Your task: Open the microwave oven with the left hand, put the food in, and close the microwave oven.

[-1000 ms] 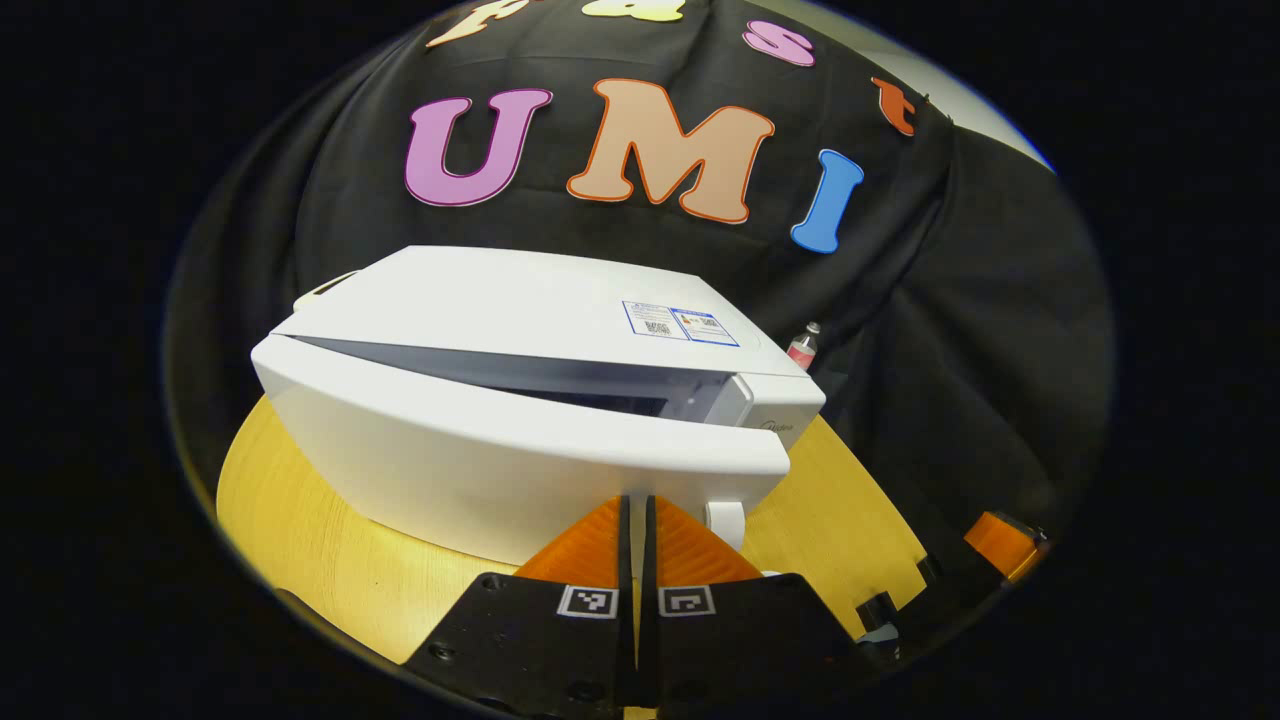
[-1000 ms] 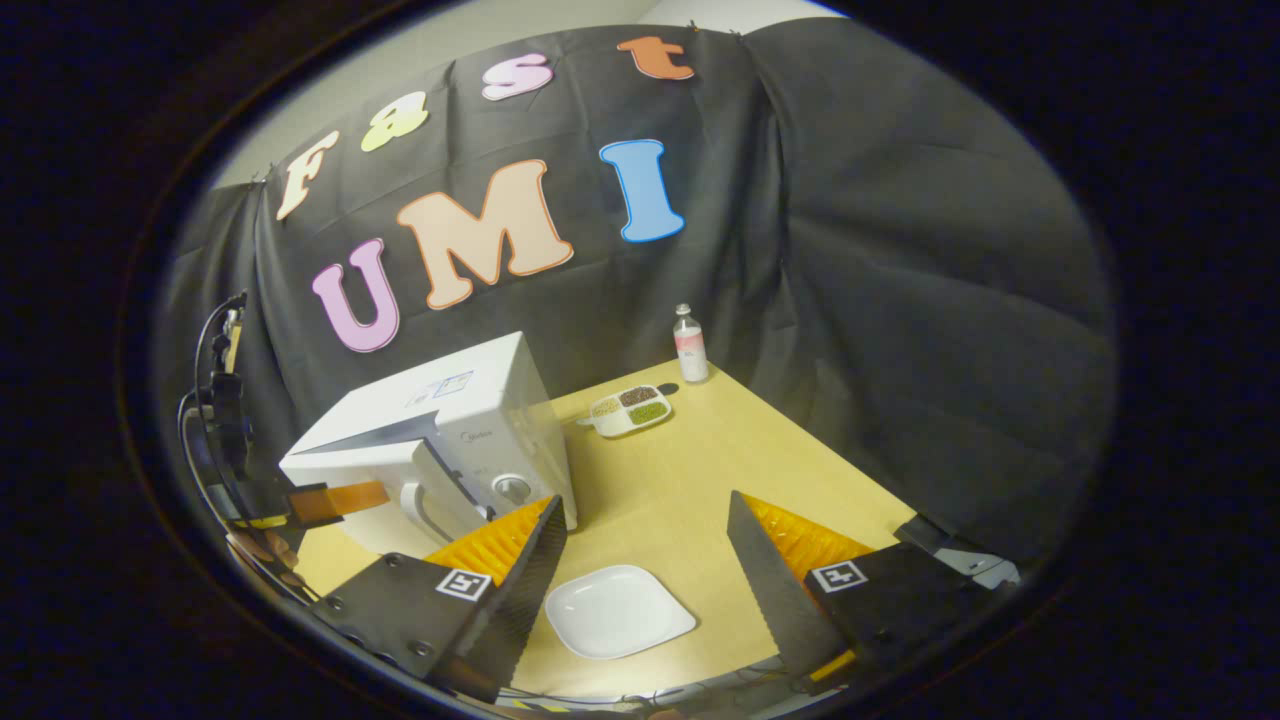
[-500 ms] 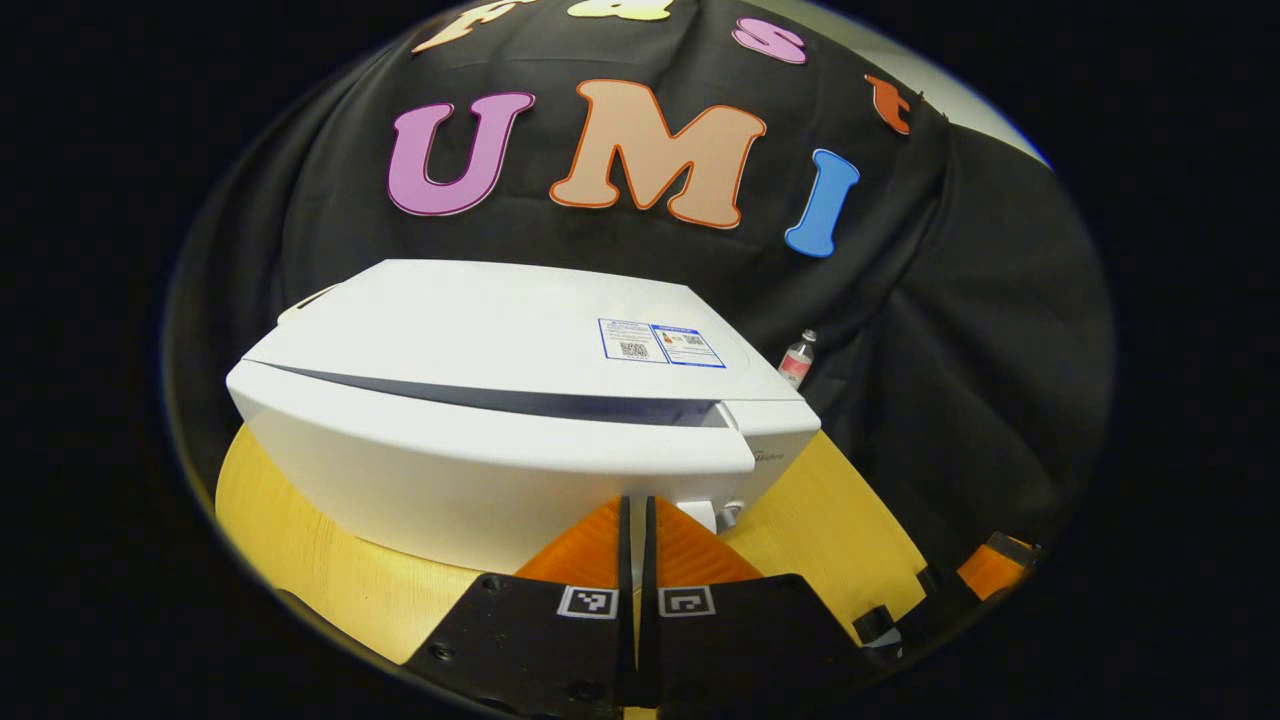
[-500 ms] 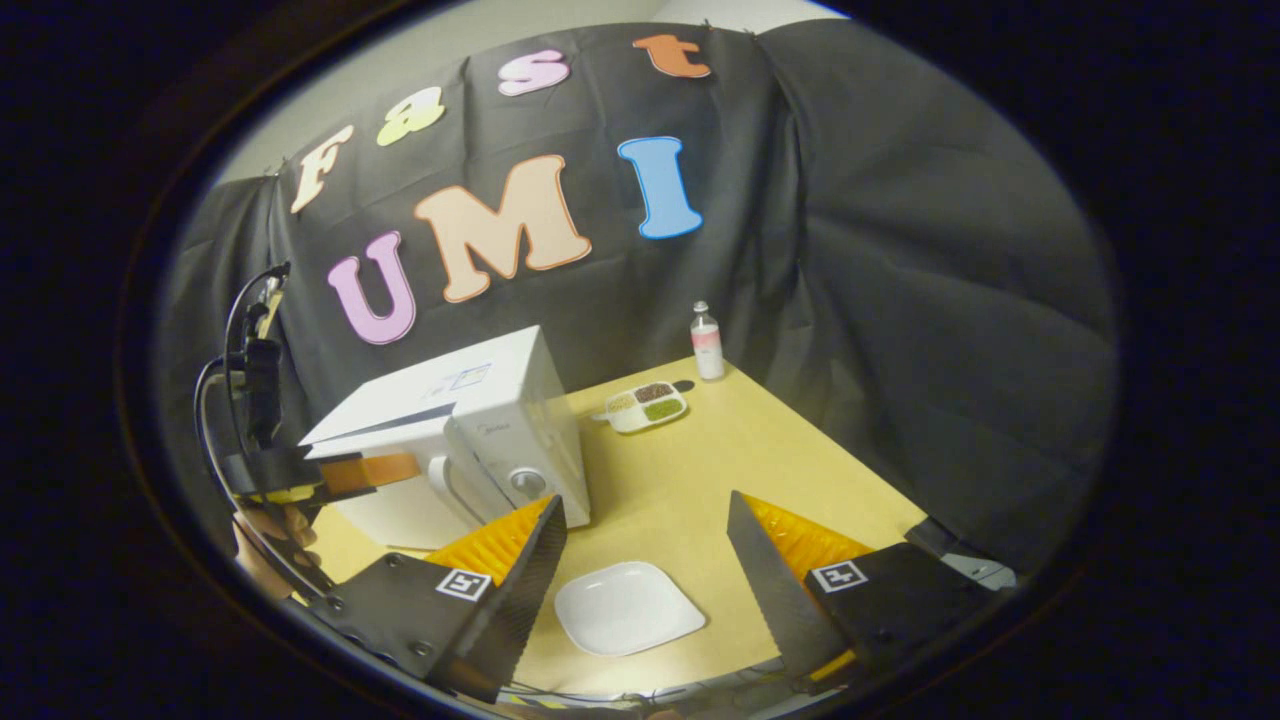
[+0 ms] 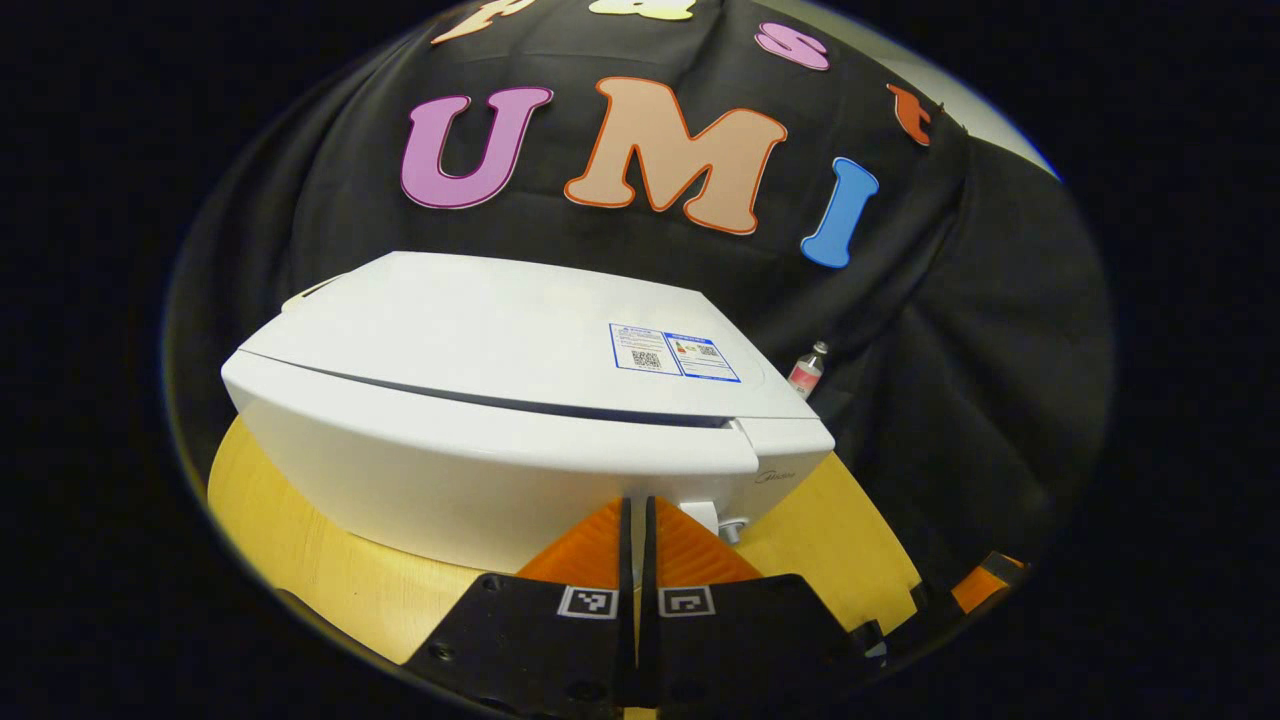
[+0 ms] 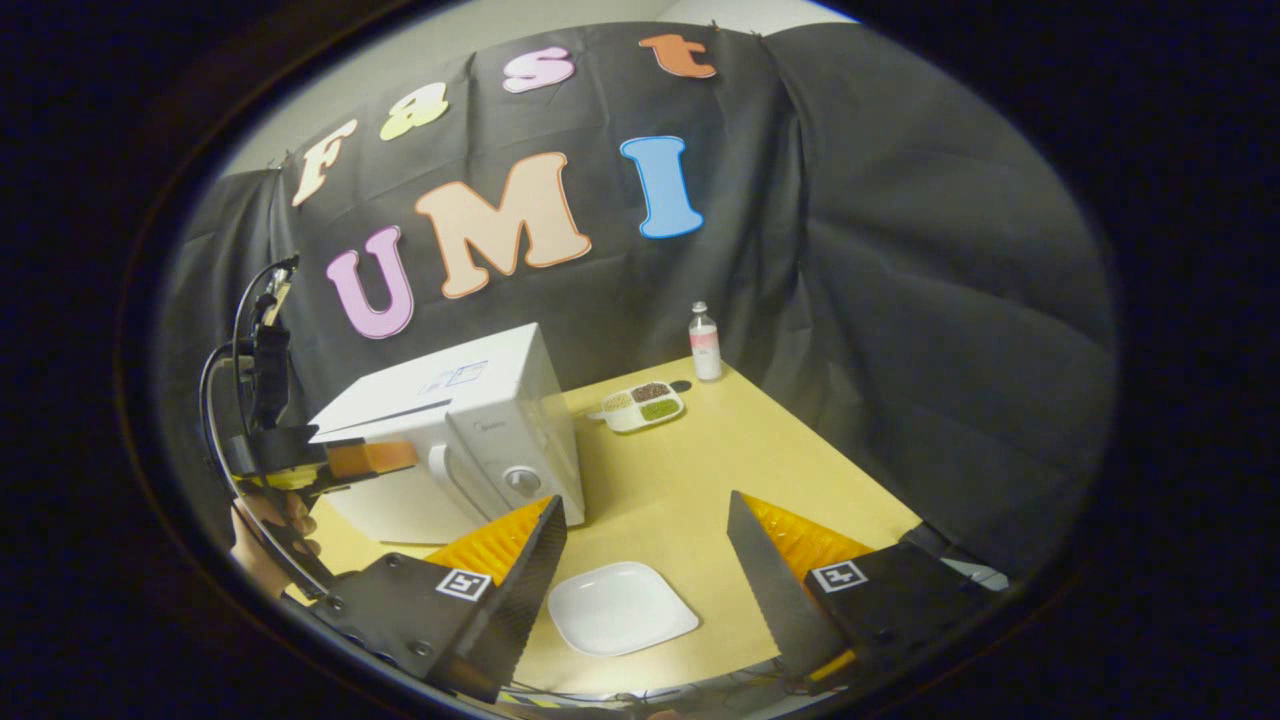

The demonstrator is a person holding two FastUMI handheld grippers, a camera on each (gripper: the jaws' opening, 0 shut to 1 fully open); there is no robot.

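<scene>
Microwave oven: centre of the left gripper view, on the wooden surface; door nearly flush, a thin dark seam left along its top edge.
Left gripper: fingers pressed together, empty, tips against the door's front beside the handle.
Right gripper: fingers spread wide, empty, above a bare white plate.
Risk: door may not latch, or the oven may slide under the push.
Around: compartment dish and small bottle well apart, nothing obstructing.

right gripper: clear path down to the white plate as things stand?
Probably yes. The right gripper is open, the white plate lies on bare table between its fingers, and the microwave stands off to the side.
</scene>
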